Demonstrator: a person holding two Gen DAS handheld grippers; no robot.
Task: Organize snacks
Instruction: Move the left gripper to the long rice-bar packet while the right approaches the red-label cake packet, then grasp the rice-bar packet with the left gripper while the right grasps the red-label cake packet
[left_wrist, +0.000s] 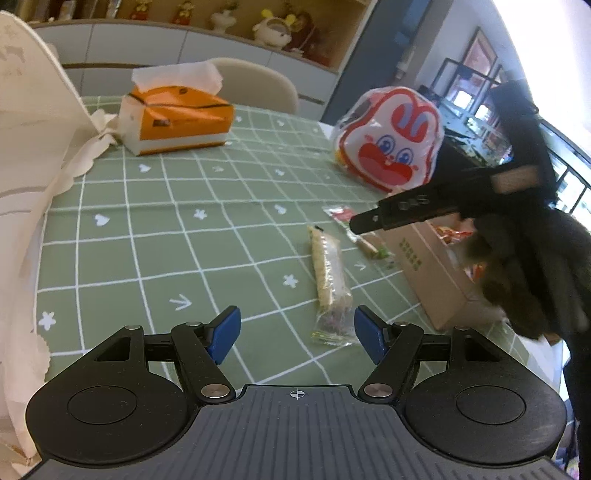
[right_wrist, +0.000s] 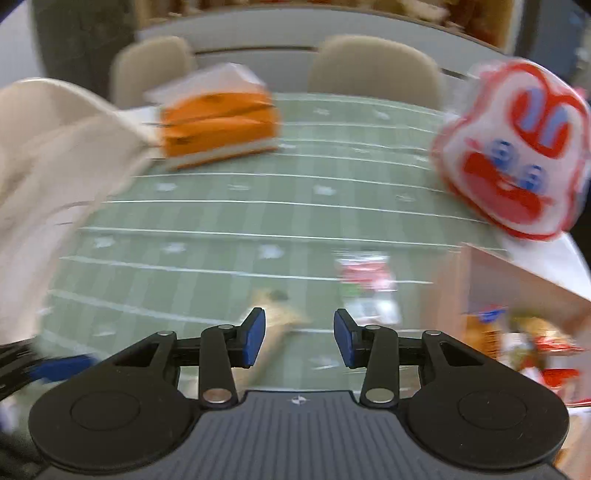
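Note:
A long clear-wrapped cracker pack (left_wrist: 328, 280) lies on the green checked tablecloth (left_wrist: 166, 229), just ahead of my open, empty left gripper (left_wrist: 297, 334). Two small snack packets (left_wrist: 341, 214) (left_wrist: 373, 247) lie beyond it, beside a cardboard box (left_wrist: 436, 273) that holds snacks. A red and white rabbit-face bag (left_wrist: 391, 140) stands behind. The right gripper's body (left_wrist: 406, 210) hovers over the box edge. In the blurred right wrist view my right gripper (right_wrist: 299, 338) is open and empty above the cracker pack (right_wrist: 277, 317), with a red packet (right_wrist: 365, 277), the box (right_wrist: 517, 295) and the rabbit bag (right_wrist: 513, 155) to the right.
An orange tissue box (left_wrist: 177, 118) stands at the back left, also in the right wrist view (right_wrist: 218, 125). A cream scalloped cloth (left_wrist: 33, 155) covers the left side. Beige chairs (left_wrist: 258, 85) stand behind the table. The table's right edge runs past the box.

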